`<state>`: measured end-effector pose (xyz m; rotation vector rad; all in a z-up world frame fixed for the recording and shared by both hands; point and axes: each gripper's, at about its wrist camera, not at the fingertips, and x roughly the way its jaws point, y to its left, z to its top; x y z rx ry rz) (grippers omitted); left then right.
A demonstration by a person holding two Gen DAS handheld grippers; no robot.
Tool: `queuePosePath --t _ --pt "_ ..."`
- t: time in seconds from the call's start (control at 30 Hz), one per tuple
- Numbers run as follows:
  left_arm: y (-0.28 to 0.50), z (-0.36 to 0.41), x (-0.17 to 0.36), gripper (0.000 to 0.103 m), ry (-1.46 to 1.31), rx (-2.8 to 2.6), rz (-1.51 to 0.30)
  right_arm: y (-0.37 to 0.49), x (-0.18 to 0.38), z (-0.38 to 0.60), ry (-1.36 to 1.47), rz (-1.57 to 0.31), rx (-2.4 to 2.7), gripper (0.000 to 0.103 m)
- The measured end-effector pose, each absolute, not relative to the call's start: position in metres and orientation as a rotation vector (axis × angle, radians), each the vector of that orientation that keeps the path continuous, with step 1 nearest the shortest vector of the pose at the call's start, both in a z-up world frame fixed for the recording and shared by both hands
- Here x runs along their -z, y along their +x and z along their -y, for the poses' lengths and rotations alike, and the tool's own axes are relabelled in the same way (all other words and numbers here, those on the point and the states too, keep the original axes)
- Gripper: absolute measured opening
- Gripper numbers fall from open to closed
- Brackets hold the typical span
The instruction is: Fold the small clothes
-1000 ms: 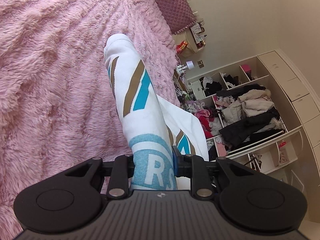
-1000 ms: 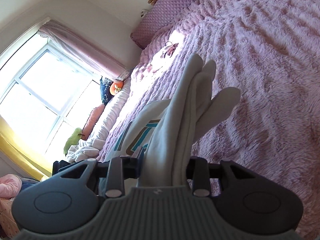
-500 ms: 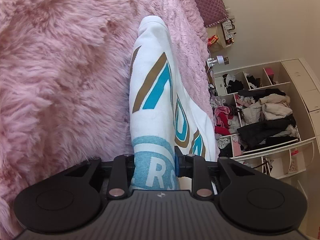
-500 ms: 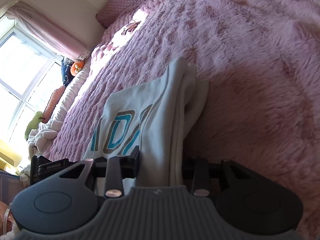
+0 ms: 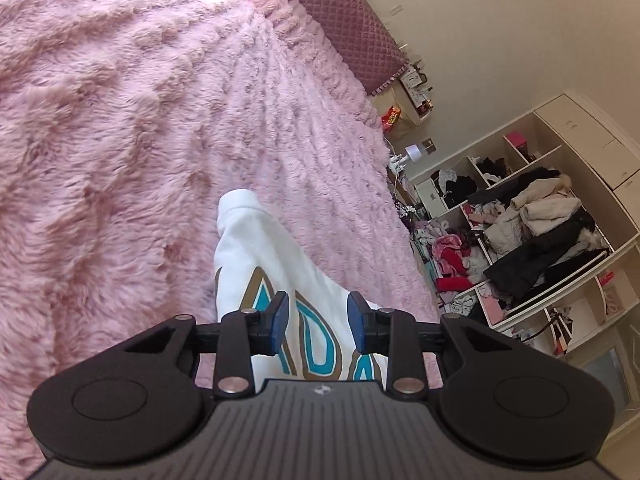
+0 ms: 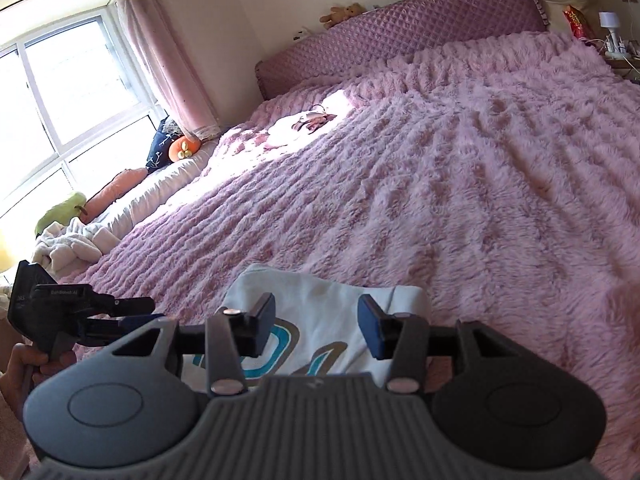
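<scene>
Bed (image 6: 460,184) w/ shaggy pink blanket fills most of both views; quilted mauve headboard (image 6: 400,36) along far edge. Window (image 6: 60,92) w/ pink curtain on the left in right-wrist view, bright patch of sun on blanket nr headboard. Open shelving unit (image 5: 532,248) by the wall in left-wrist view, compartments stuffed w/ heaped clothes, dark coats, pink bits.

White garment (image 5: 280,280) w/ teal and tan lettering lies flat on blanket at the near edge of the bed, folded into a compact stack; narrow end points up-bed in left view. In right view same garment (image 6: 320,312) shows folded edges, lettering partly hidden behind the rig.

Left hand-held gripper (image 5: 318,322): jaws have just been opening, blue pads spread, cloth lies below/behind the gap, pads not pressing on it. Right hand-held gripper (image 6: 316,326): jaws have just been opening too, spread wider, pads clear of cloth, garment lying under the gap.

Left hand-held gripper also seen in right view (image 6: 136,312) at far left, side-on, low over blanket just beside garment; a hand (image 6: 24,364) grips its handle.

Small stuff: plush toys on headboard top, orange cushion nr window, crumpled white cloth at bed's left edge.
</scene>
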<state>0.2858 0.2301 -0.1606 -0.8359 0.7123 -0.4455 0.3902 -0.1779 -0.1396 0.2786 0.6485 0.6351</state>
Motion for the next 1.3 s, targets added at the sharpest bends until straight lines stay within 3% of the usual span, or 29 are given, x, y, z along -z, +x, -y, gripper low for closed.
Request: queuePosePath --t 0.37,0.47,0.67,0.7,0.77,0.8,0.83,1.03,1.3 --pt "0.338 -0.207 0.213 0.034 -0.818 0.4 -0.757 0.439 0.189 0.142 0.225 -0.744 -0.616 0.04" --pt "0.34 -0.21 0.226 0.025 -0.836 0.378 -0.793 0.448 0.204 0.146 0.236 -0.772 -0.597 0.034" --pt "0.317 -0.212 0.194 0.026 -0.802 0.382 -0.738 0.434 0.186 0.152 0.287 -0.738 -0.592 0.037" --pt "0.309 -0.21 0.182 0.027 -0.782 0.394 -0.718 0.427 0.179 0.155 0.297 -0.724 -0.606 0.037" --pt "0.28 -0.203 0.155 0.042 -0.728 0.411 -0.676 0.402 0.158 0.161 0.313 -0.692 -0.643 0.039" --pt "0.266 -0.2 0.146 0.057 -0.705 0.408 -0.661 0.386 0.148 0.164 0.312 -0.676 -0.662 0.039" --pt "0.246 -0.194 0.135 0.061 -0.674 0.405 -0.639 0.37 0.14 0.166 0.307 -0.663 -0.676 0.04" --pt "0.156 -0.152 0.116 0.063 -0.51 0.376 -0.617 0.284 0.131 0.173 0.251 -0.633 -0.712 0.045" --pt "0.128 -0.124 0.16 0.063 -0.433 0.291 -0.74 0.261 0.171 0.179 0.266 -0.738 -0.644 0.045"
